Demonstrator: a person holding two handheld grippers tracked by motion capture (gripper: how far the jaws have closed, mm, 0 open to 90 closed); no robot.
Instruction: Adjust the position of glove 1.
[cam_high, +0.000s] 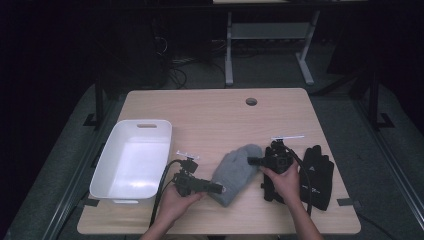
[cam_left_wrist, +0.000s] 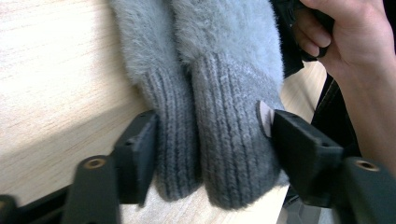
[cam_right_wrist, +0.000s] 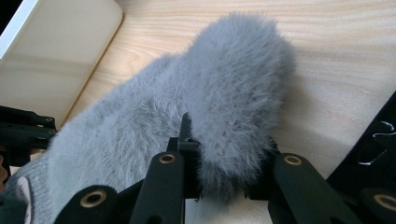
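Observation:
A pair of grey fuzzy mittens (cam_high: 235, 172) lies on the wooden table (cam_high: 210, 110), knitted cuffs toward the person. My left gripper (cam_high: 220, 189) reaches in from the left. In the left gripper view, my left gripper (cam_left_wrist: 210, 135) has both jaws pressed against the sides of the ribbed cuffs (cam_left_wrist: 219, 154), a white tag at the right jaw. My right gripper (cam_high: 252, 161) comes from the right at the mittens' far end. In the right gripper view, my right gripper (cam_right_wrist: 224, 158) is shut on a fluffy lobe of a mitten (cam_right_wrist: 233, 93).
A white plastic bin (cam_high: 145, 121) stands at the table's left, seen too in the right gripper view (cam_right_wrist: 60, 46). A pair of black gloves (cam_high: 317, 175) lies right of the right hand. A round cable hole (cam_high: 251, 101) sits near the far edge.

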